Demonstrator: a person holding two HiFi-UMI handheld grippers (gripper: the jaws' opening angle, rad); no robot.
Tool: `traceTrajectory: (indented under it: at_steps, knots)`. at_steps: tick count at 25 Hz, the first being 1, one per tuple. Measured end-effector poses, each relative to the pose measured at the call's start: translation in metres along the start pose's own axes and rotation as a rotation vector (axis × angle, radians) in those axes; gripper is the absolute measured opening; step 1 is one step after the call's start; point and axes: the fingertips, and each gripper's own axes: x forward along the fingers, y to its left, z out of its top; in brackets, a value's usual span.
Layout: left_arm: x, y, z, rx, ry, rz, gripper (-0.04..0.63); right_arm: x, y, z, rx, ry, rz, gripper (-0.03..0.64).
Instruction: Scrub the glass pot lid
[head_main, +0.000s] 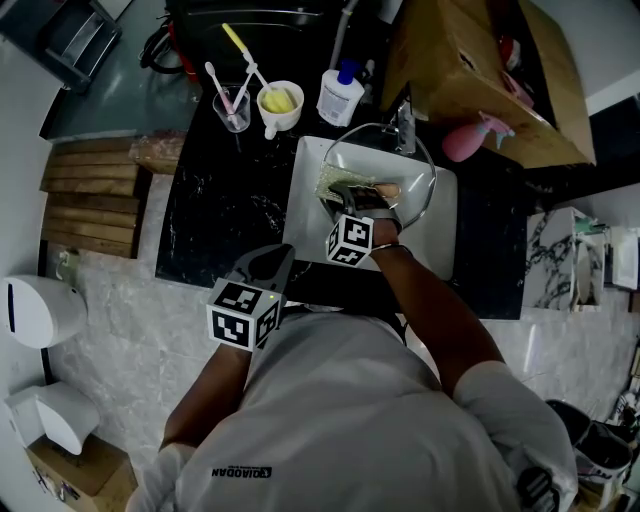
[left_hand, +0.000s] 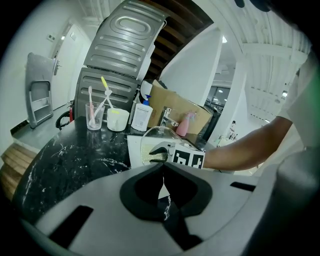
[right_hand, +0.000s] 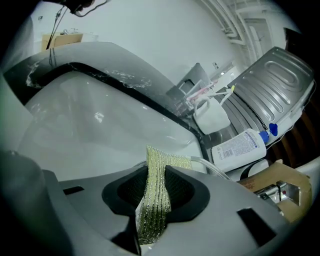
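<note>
The glass pot lid (head_main: 383, 131) stands tilted in the white sink (head_main: 440, 240); its clear rim also shows in the left gripper view (left_hand: 159, 132) and the right gripper view (right_hand: 216, 168). My right gripper (head_main: 345, 197) is inside the sink, shut on a yellow-green scrub pad (head_main: 331, 185) (right_hand: 155, 200) that rests against the lid's left part. The pad sticks out past the jaws. My left gripper (head_main: 274, 263) (left_hand: 162, 167) hangs at the sink's front left corner, above the counter edge, shut with nothing in it. From there I see the right gripper (left_hand: 159, 153) and the pad (left_hand: 146, 156).
On the black marble counter (head_main: 220, 210) behind the sink stand a cup of toothbrushes (head_main: 232, 108), a white mug (head_main: 281, 106) and a white soap bottle (head_main: 341, 95). The faucet (head_main: 405, 126), a pink spray bottle (head_main: 470, 138) and a cardboard box (head_main: 470, 70) are at the back right.
</note>
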Motion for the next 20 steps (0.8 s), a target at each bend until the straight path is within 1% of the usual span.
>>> traceTrajectory:
  at_steps: [5,8,20]
  knots:
    - [0.002,-0.006,0.003,0.009,-0.005,0.001,0.015,-0.003,0.007,-0.001,-0.042,-0.019,0.029,0.123]
    - [0.003,-0.008,0.002,0.007,-0.003,0.005,0.015,-0.004,0.015,-0.002,-0.073,-0.038,0.065,0.123]
    - [0.022,-0.030,0.006,0.010,0.000,-0.006,0.015,-0.013,0.045,-0.014,-0.277,-0.085,0.166,0.123]
